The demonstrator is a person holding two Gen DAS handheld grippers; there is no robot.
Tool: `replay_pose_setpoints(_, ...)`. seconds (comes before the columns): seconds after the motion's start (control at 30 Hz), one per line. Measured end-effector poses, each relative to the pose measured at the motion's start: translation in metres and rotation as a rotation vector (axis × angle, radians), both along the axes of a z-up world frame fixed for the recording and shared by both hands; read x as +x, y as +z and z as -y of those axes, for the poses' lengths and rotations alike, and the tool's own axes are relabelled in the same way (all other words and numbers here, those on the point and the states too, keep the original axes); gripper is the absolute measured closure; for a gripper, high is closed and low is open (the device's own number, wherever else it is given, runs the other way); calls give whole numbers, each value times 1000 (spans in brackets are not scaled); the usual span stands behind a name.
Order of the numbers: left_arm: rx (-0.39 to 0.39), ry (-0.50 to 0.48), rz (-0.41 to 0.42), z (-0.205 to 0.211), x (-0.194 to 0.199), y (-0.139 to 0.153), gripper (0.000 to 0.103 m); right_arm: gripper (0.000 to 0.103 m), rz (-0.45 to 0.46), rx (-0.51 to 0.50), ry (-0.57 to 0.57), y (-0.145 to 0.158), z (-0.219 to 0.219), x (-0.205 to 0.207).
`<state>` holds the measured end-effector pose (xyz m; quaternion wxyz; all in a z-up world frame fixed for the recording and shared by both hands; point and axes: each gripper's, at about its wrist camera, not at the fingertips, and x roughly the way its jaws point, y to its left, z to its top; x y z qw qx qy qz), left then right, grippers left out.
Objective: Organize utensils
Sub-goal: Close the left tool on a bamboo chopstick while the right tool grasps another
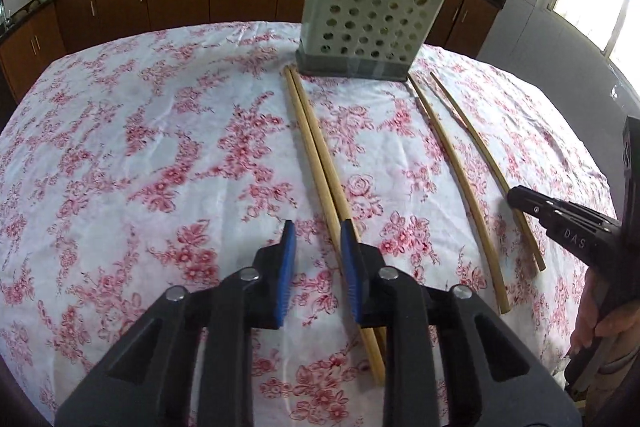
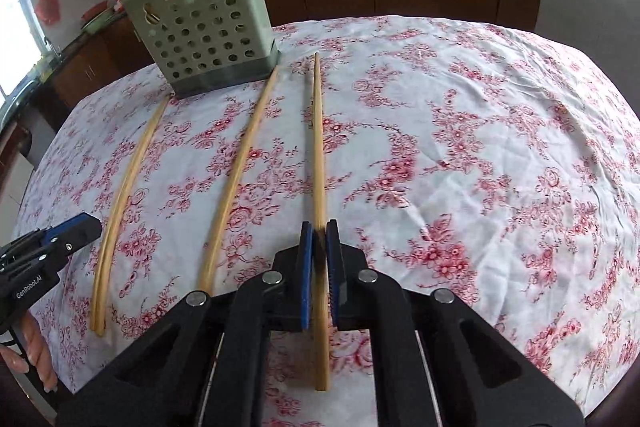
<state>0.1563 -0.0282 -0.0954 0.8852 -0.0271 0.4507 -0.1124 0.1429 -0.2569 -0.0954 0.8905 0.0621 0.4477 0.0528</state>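
From your left wrist camera, your left gripper [image 1: 316,239] hangs low over the floral tablecloth [image 1: 160,155] with its blue pads [image 1: 289,259] a small gap apart. The pair of chopsticks [image 1: 316,155] runs from the near edge up to the base of the perforated holder [image 1: 372,15]; the pair passes by the right pad, and you cannot tell from here whether the pads press on it or only straddle it. To the right lie two more single chopsticks, the middle chopstick [image 1: 456,171] and the rightmost chopstick [image 1: 480,151], both slightly apart and pointing toward the holder. Your right gripper [image 1: 520,197] comes in from the right edge at the near part of the rightmost chopstick. More chopsticks stand upright in the holder at the far side of the table.

From your right wrist camera, your right gripper [image 2: 319,247] has its blue pads drawn in tight on the rightmost chopstick [image 2: 318,147], which lies on the cloth pointing away toward the far side. Left of it lies the middle chopstick [image 2: 240,179], its far tip at the holder [image 2: 200,27]. Further left lies the pair of chopsticks [image 2: 124,187], with your left gripper [image 2: 86,231] at the left edge just beside it.
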Motion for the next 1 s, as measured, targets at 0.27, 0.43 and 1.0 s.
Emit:
replay_pose_setpoints(0.27,43,-10,-6,10,-1,-4,93,95,12,-17,7,0,-1,-4)
replay_pose_setpoints(0.43,77,34,2,0,9,-3,94,95,15,-22,35,0,-6,-4)
replay_pose_setpoints(1.0,121,200,39,-74,54,-4,94,95,55,-88,-53,-2,15,37)
